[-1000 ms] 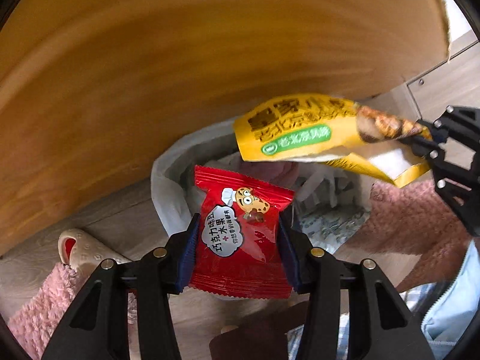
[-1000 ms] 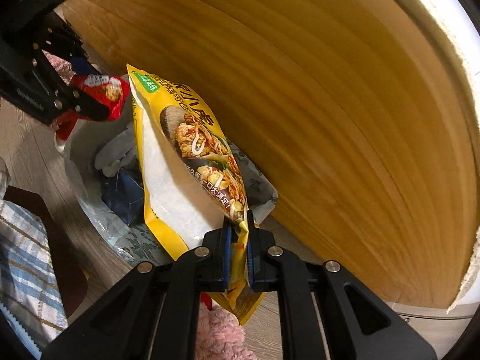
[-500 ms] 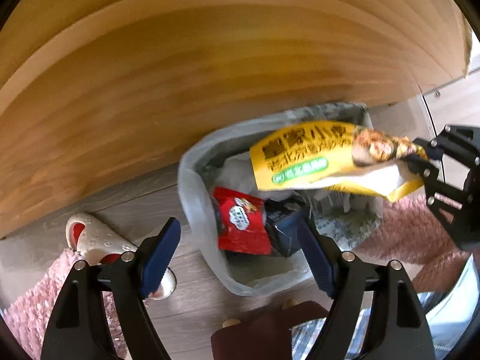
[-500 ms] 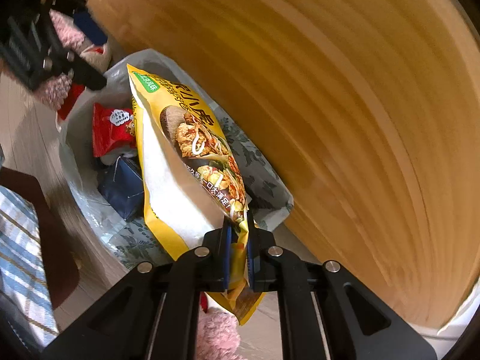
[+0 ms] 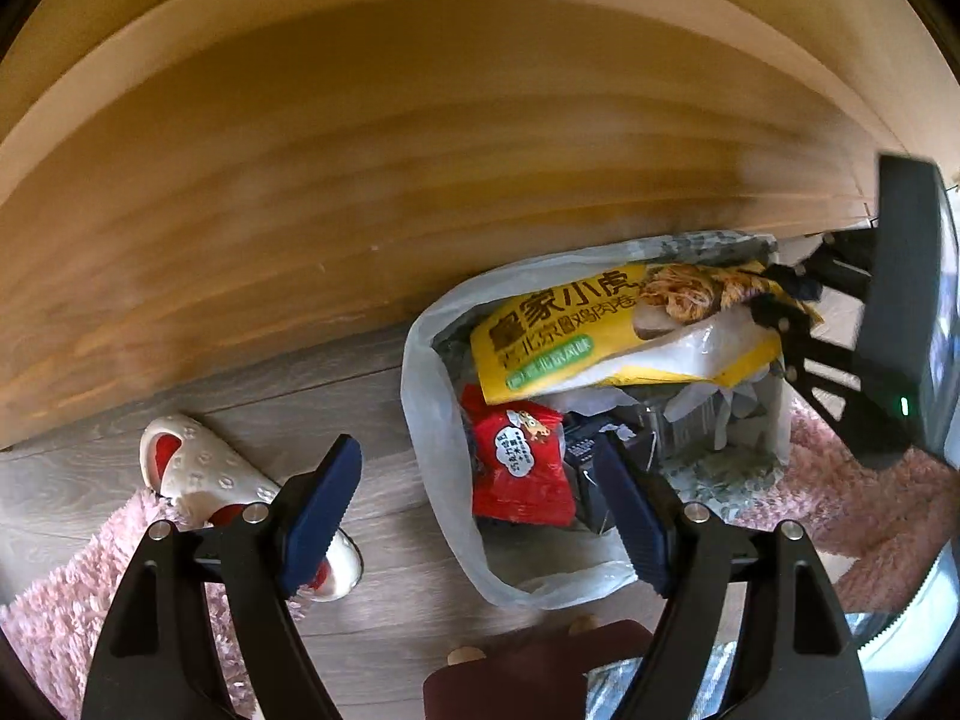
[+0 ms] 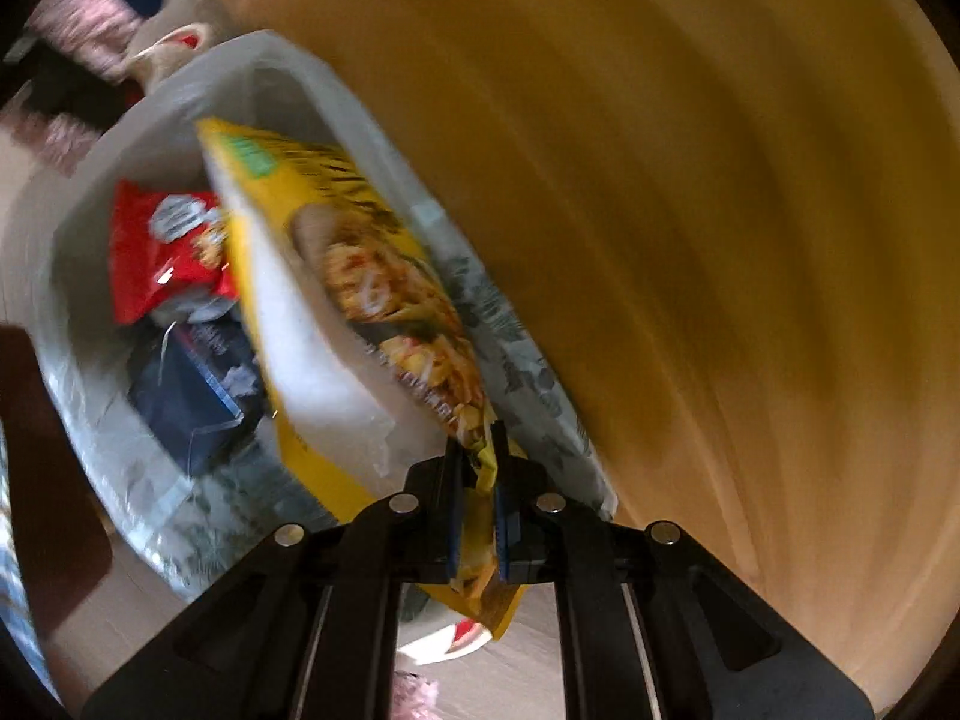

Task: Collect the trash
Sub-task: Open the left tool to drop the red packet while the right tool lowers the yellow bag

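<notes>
The left gripper (image 5: 480, 498) stands wide open, its blue pads apart with nothing pressed between them; it hangs over the near edge of the trash bag (image 5: 420, 420). That bag, a translucent liner with a leaf print, sits on the grey wood floor (image 5: 360, 396) against a wooden panel (image 5: 360, 150). Inside it, in the left wrist view, a red snack packet (image 5: 519, 465) lies at about 6 o'clock of the opening, touching a dark blue carton (image 5: 591, 462) just to its 3 o'clock side.

The right gripper (image 6: 478, 516) is clenched on the corner of a yellow food pouch (image 6: 336, 276), its pads pinching the foil. The pouch hangs down into the bag's mouth; its far end, with a green label, reaches toward 11 o'clock in the right wrist view, which is blurred. Seen from the left wrist, the same pouch (image 5: 606, 324) spans the bag's far side at 12 to 2 o'clock, above the red packet, with the right gripper (image 5: 774, 300) holding its right end.

A white slipper with red lining (image 5: 210, 474) lies on the floor at 9 o'clock of the bag, partly on a pink shaggy rug (image 5: 72, 600). A dark maroon object (image 5: 528, 672) sits at 6 o'clock, at the frame's lower edge.
</notes>
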A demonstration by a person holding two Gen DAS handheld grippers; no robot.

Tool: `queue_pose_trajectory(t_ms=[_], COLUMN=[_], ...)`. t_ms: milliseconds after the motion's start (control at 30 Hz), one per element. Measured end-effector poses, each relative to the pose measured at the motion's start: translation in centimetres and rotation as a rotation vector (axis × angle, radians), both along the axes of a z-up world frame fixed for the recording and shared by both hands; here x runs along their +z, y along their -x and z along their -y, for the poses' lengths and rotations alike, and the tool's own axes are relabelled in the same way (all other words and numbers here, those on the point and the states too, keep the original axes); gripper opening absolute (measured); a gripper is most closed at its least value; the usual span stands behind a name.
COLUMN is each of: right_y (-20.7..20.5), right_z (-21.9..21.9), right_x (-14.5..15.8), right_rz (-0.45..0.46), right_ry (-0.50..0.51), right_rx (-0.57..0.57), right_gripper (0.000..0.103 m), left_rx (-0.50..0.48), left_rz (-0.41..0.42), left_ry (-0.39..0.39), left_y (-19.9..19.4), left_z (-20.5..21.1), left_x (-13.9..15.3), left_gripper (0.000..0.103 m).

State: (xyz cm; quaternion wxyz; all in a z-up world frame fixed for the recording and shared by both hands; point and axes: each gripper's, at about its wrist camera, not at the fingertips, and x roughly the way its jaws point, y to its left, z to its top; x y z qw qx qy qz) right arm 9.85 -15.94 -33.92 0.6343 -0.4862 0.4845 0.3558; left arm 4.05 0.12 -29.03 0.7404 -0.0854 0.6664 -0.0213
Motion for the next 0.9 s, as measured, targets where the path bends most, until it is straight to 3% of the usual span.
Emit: queue_pose_trajectory(t_ms=[167, 467, 733, 900], right_y=[0.1, 2.0, 2.3, 1.2], right_z=[-0.9, -0.9, -0.6, -1.2], right_x=[-1.5, -5.1, -7.5, -7.6], right_rz=[0.057, 0.237, 0.233, 0.214], right_ry=[0.021, 0.064, 0.094, 0.089], right_rx=[0.029, 0.113, 0.121, 0.115], right_gripper=[0.009, 0.009, 0.009, 0.009], left_rx=[-0.007, -0.008, -0.011, -0.031], left_rz=[0.0, -0.007, -0.02, -0.027], left_ry=[0.006, 0.027, 0.044, 0.044], left_y=[-0.2, -0.3, -0.3, -0.4], left_z=[0.1, 0.2, 0.1, 0.3], left_x=[-0.2, -0.6, -1.3, -1.8], left_gripper=[0.077, 0.077, 0.077, 0.077])
